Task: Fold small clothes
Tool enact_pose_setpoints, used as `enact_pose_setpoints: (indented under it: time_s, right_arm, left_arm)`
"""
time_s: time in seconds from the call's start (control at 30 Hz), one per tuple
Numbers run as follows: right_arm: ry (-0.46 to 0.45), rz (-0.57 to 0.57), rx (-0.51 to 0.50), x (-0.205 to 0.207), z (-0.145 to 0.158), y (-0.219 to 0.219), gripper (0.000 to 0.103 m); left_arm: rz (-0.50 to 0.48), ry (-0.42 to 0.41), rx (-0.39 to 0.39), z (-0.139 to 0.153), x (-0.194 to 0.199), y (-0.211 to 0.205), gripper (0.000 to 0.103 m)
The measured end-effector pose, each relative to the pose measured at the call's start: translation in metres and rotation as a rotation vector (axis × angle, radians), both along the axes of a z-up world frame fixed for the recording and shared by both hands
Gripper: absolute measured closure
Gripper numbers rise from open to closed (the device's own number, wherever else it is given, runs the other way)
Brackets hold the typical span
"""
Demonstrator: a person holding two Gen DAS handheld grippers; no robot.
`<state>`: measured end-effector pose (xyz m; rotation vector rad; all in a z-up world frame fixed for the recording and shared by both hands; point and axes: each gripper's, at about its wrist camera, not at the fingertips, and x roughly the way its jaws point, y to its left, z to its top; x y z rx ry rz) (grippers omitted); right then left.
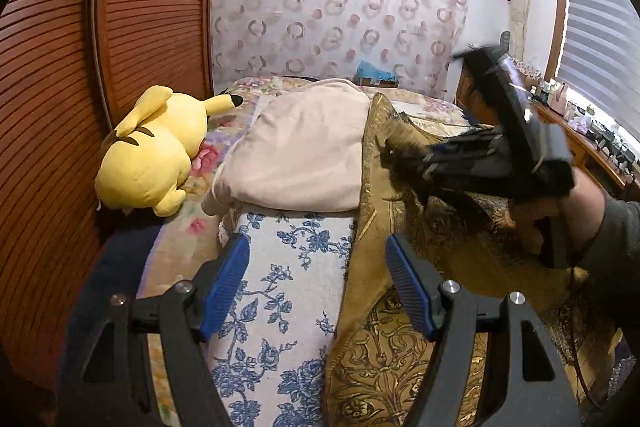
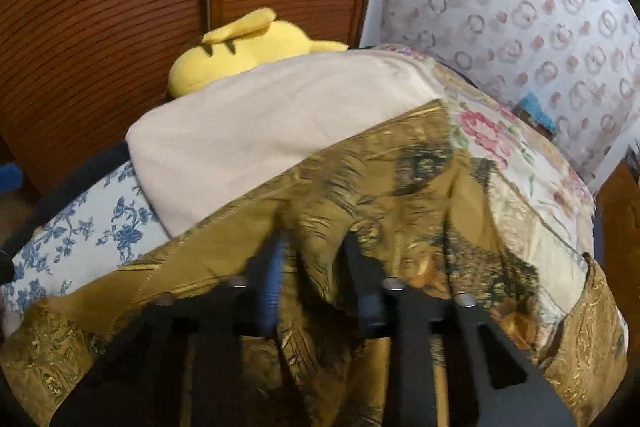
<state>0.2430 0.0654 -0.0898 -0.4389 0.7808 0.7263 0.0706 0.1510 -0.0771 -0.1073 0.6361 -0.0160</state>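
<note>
1. The gold patterned garment lies spread over the bed, toward its right side and near end. Its long left edge rests on the blue floral cloth, and its far end reaches up beside the folded beige cloth. Lying this flat, it seems laid out so that a fold can be made cleanly.
2. The right gripper points steeply down into the middle of the garment. Its fingers stand close together with a ridge of gold fabric bunched between them, so they appear to be pinching the cloth, probably to lift that part and carry it over. Motion blur leaves the exact pad contact uncertain.
3. The left gripper hovers above the garment's left edge with its fingers spread and nothing between them. It looks positioned to take or pin that edge while the other side is folded.
4. The yellow plush toy lies at the bed's far left edge against the slatted wooden door, well apart from the work, so it should not interfere.
</note>
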Motion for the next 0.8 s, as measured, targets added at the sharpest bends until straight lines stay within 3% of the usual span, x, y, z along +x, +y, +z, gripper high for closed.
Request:
enact_pose_setpoints:
  time_s: [0.13,0.23,0.3,0.43,0.8]
  right_arm:
    - [-0.024,-0.068,0.078,0.007,0.022,-0.031,0.086]
    - [-0.037,-0.128,0.082,0.01,0.034,-0.054,0.084]
    - [-0.046,-0.162,0.069,0.01,0.038,-0.067,0.069]
    - [-0.061,-0.213,0.051,0.01,0.044,-0.089,0.052]
    - [0.045,-0.184,0.103,-0.012,0.033,-0.12,0.051]
  left_arm:
    - [-0.003,0.013,-0.002,-0.003,0.003,-0.007,0.032]
    - [-0.011,0.013,0.003,-0.002,0.006,-0.014,0.032]
    - [-0.016,0.011,0.004,-0.001,0.008,-0.017,0.032]
    - [-0.031,0.009,0.013,0.001,0.011,-0.025,0.032]
    - [-0.061,0.087,0.061,-0.019,0.028,-0.041,0.032]
